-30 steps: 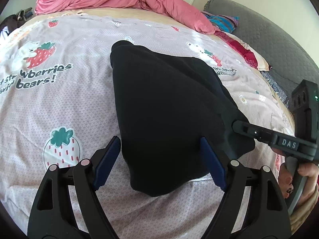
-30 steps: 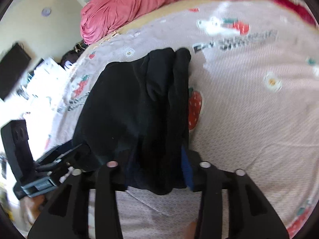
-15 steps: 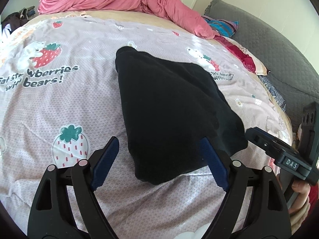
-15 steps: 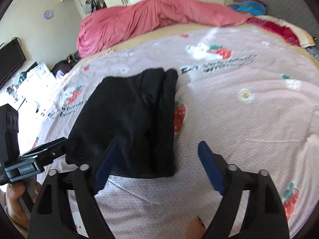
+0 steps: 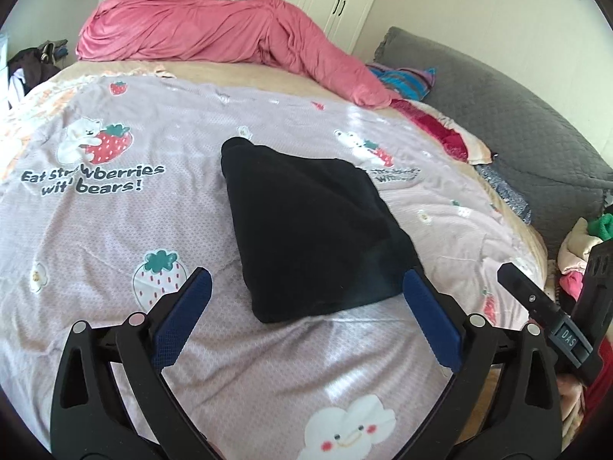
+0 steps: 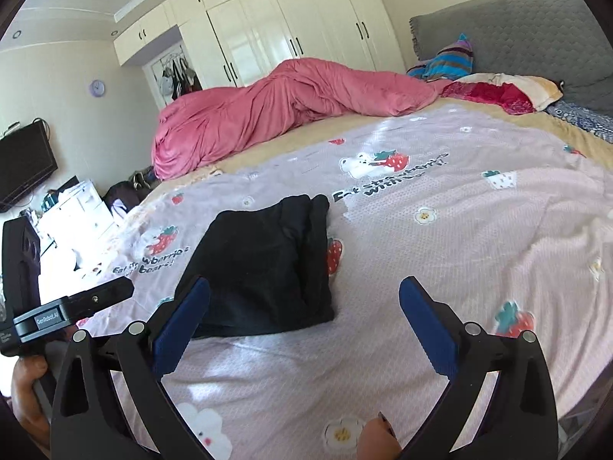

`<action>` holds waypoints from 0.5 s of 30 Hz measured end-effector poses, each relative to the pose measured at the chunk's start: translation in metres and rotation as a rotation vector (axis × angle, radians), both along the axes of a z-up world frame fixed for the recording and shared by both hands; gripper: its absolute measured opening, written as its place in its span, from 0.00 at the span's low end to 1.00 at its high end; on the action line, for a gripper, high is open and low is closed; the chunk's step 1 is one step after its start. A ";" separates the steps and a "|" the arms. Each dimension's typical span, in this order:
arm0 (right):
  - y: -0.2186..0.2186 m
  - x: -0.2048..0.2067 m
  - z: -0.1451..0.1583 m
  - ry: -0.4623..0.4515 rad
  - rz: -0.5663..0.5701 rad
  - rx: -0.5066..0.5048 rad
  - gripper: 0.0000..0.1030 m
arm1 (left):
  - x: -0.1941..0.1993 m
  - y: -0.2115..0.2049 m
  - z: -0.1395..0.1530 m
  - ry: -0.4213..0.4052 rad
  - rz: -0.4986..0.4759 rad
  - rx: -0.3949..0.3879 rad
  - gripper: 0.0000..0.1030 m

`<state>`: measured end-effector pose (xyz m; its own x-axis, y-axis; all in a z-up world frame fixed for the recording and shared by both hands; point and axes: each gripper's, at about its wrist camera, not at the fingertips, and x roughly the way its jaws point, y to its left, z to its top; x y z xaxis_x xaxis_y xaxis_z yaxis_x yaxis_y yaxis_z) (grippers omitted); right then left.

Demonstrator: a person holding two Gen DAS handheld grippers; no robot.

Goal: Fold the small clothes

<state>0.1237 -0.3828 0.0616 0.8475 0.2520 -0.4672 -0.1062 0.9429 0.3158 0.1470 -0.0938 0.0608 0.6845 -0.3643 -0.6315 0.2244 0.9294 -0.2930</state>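
Now the left gripper (image 5: 304,308) hangs above the bedsheet (image 5: 95,222) with its blue-padded fingers spread wide and nothing between them. Ahead of it, near the middle of the bed, the black garment (image 5: 306,230) lies folded flat on the printed sheet. Further right, the right gripper (image 6: 304,316) is likewise wide open and empty, the garment's near edge just beyond its left finger (image 6: 180,326).

- You get bright daylight in both views, with glare whitening the bedsheet (image 5: 345,360) in patches.
- Fisheye bending curves your edges, and dark vignette fills the corners.
- Focus stays sharp; no motion blur.
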 end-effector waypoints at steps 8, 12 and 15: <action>0.010 -0.040 0.008 -0.053 -0.011 -0.084 0.96 | -0.034 0.003 0.004 -0.052 0.002 0.026 0.91; 0.019 -0.056 0.012 -0.088 -0.018 -0.145 0.96 | -0.046 0.008 -0.001 -0.065 0.012 0.029 0.91; 0.024 -0.066 0.011 -0.110 -0.028 -0.175 0.96 | -0.051 0.012 -0.006 -0.063 0.026 0.033 0.91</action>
